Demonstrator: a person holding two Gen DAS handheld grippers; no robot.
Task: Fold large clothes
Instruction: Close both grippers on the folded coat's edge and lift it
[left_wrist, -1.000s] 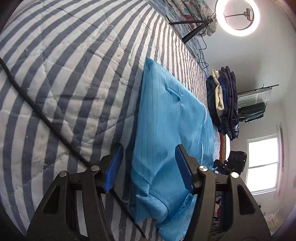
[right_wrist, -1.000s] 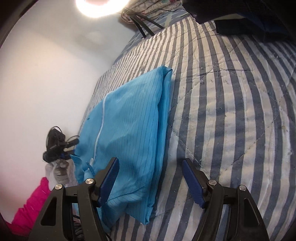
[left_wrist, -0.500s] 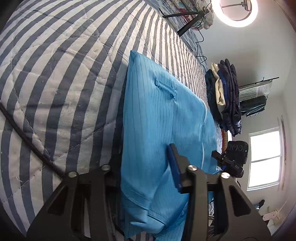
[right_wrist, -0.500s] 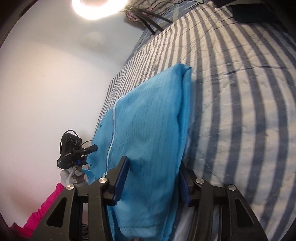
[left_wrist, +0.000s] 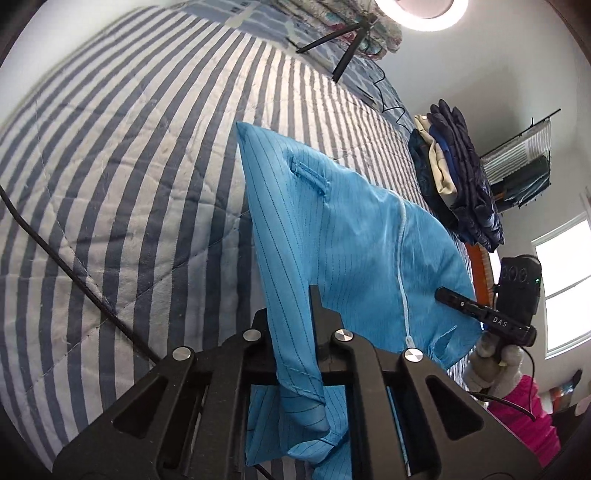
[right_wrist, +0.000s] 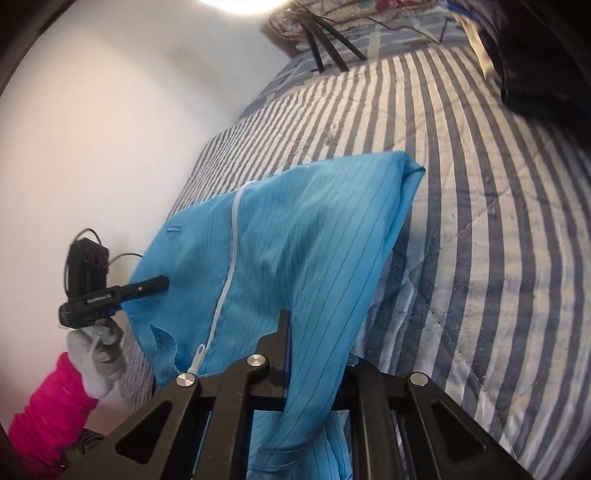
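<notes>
A bed is covered by a blue-and-white striped quilt (left_wrist: 122, 155), with a ring light at its far end. A bright blue pinstriped garment (left_wrist: 343, 229) with a white zipper (right_wrist: 225, 280) is spread on the quilt, its near edge raised off the surface. That edge is pinched at its left corner by the left gripper (left_wrist: 295, 354) and at its right corner by the right gripper (right_wrist: 317, 365), whose jaws are closing on the cloth between them.
</notes>
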